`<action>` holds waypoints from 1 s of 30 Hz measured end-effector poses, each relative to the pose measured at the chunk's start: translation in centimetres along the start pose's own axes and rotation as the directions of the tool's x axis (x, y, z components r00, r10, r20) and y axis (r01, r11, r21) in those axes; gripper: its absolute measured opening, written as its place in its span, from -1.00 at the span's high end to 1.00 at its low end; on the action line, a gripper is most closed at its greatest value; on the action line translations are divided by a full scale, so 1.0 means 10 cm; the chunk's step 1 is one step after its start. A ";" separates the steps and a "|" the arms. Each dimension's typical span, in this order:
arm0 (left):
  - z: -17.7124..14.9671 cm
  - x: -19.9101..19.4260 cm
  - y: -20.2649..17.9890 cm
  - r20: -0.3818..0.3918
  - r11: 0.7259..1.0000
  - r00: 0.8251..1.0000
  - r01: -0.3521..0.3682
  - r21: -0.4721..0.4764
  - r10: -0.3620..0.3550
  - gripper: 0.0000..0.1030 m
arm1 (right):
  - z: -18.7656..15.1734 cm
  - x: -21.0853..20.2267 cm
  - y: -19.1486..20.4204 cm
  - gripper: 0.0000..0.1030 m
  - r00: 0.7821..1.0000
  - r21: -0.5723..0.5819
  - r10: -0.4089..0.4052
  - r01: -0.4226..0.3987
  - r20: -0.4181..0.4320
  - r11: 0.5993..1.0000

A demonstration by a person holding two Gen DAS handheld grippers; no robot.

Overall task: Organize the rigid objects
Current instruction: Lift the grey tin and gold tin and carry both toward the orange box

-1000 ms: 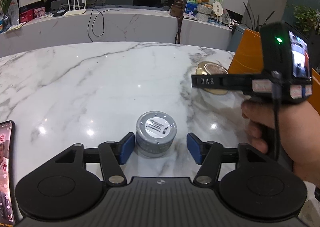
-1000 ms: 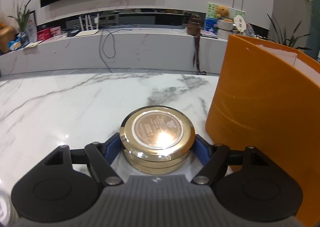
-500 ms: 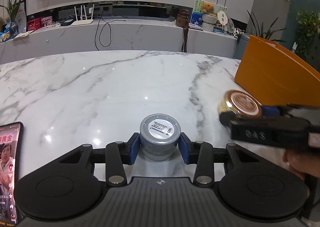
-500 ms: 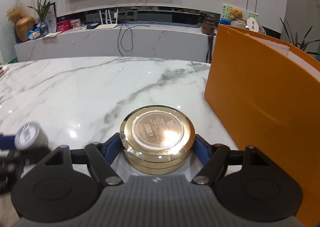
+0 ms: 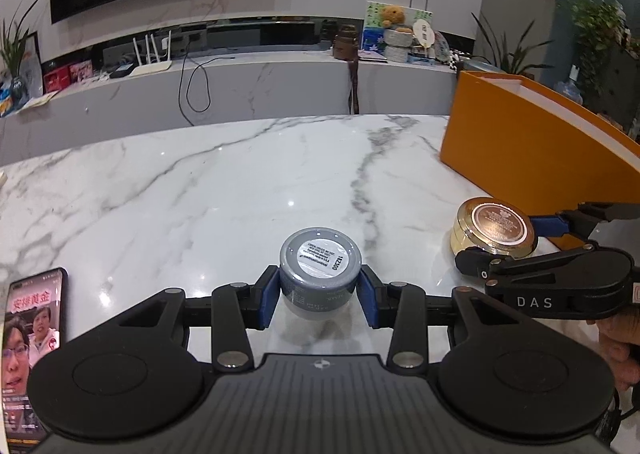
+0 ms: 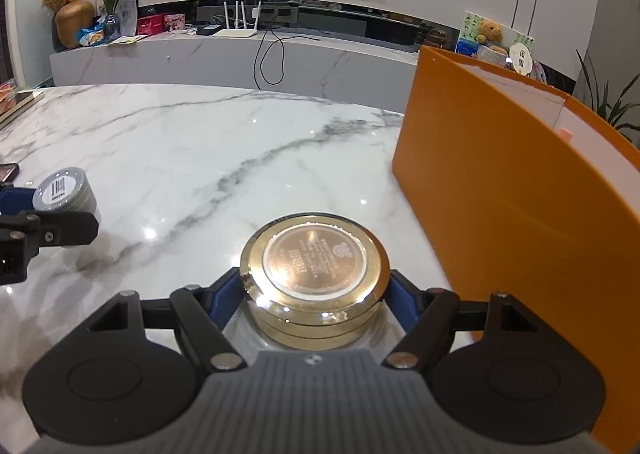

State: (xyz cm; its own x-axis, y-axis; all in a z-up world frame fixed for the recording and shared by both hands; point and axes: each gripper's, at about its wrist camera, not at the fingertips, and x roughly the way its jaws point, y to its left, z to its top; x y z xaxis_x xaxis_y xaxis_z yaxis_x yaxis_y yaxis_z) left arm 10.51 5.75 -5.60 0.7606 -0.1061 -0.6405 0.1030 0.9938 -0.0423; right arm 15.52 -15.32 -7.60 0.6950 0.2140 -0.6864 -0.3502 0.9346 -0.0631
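Gripping: left gripper (image 5: 320,296) matte grey round jar (image 5: 319,274); right gripper (image 6: 316,300) glossy gold tin (image 6: 315,278).

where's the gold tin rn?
Gold tin sits clamped in the right gripper over the marble table, just left of the orange box.

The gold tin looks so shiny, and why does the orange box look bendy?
Right wrist view: the gold tin mirrors room lights, with glare along its front rim, and white light spots dot the marble table. The fisheye lens bows the orange box into a curve. Left wrist view: the same bending curves the far counter, and the grey jar stays sharp enough to read its label digits.
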 end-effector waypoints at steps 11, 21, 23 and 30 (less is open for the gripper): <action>-0.02 -0.18 -0.04 -0.023 1.000 1.000 -0.004 0.017 0.005 0.09 | 0.09 -0.38 0.08 -0.45 0.996 -0.132 0.079 -0.074 0.034 0.988; 0.22 -0.36 -0.21 -0.005 0.996 1.000 -0.012 0.090 0.013 0.09 | 0.41 -0.74 0.19 -0.45 0.972 -0.282 0.206 -0.167 0.116 0.945; 0.29 -0.39 -0.24 0.000 0.994 1.000 -0.016 0.113 0.017 0.09 | 0.49 -0.81 0.16 -0.45 0.965 -0.279 0.226 -0.183 0.133 0.943; 0.69 -0.48 -0.39 0.023 0.990 1.000 -0.002 0.138 -0.001 0.09 | 0.77 -1.03 -0.08 -0.45 0.946 -0.236 0.236 -0.182 0.224 0.955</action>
State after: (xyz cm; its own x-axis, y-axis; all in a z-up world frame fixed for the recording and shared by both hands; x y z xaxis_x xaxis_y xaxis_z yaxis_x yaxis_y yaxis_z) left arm 10.87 2.18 2.95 0.7748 -0.1080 -0.6229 0.1890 0.9798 0.0651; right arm 13.43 -16.10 5.09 0.7155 0.4862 -0.5018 -0.6088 0.7862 -0.1064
